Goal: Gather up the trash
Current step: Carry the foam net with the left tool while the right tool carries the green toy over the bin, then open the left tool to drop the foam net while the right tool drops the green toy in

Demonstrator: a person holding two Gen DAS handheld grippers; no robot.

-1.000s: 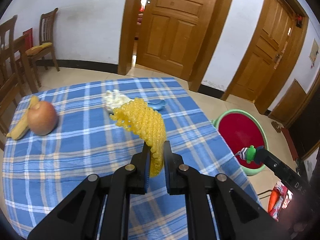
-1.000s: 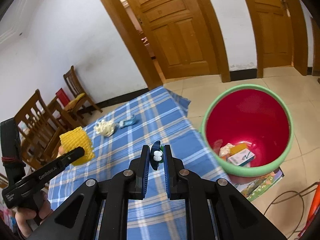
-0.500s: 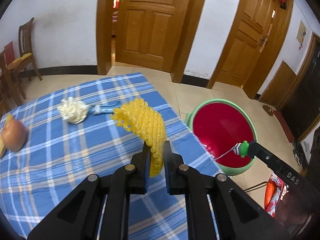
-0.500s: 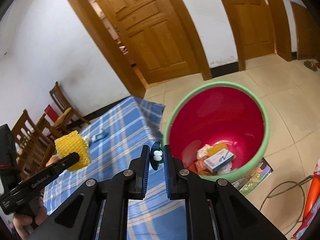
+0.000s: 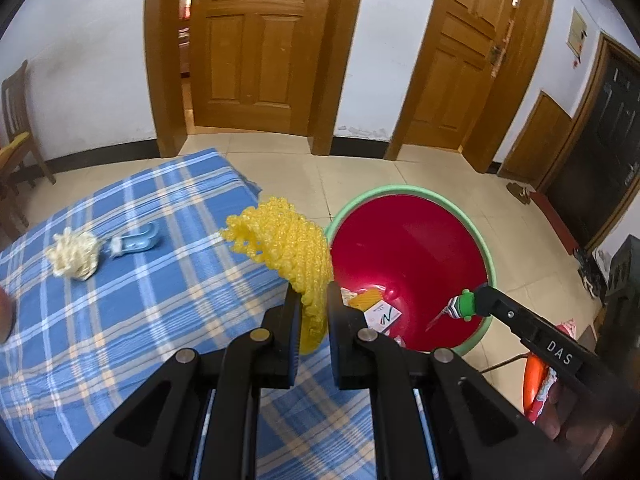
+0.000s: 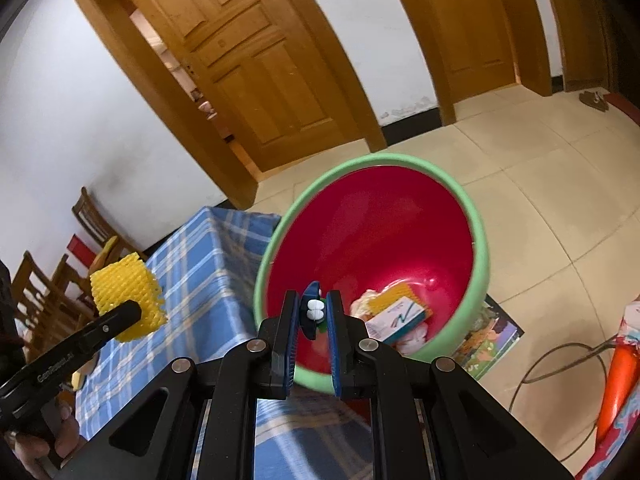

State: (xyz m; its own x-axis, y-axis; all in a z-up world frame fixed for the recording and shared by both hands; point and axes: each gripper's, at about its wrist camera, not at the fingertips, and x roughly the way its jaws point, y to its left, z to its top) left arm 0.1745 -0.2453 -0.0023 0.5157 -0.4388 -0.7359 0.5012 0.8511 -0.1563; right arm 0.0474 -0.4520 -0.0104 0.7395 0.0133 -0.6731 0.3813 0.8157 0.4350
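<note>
Reaching toward the red bin [image 6: 400, 236], the left tool [image 5: 310, 300] clamps yellow foam netting [image 5: 288, 236] and the right tool [image 6: 314, 312] pinches a small toothbrush head [image 6: 313, 312], ready for dropping.

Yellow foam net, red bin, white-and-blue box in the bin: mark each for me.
yellow foam net [image 5: 288, 236], left wrist view, middle of the mesh above the jaws
red bin [image 6: 372, 220], right wrist view, bare inner wall
white-and-blue box [image 6: 396, 320], right wrist view, top face
</note>
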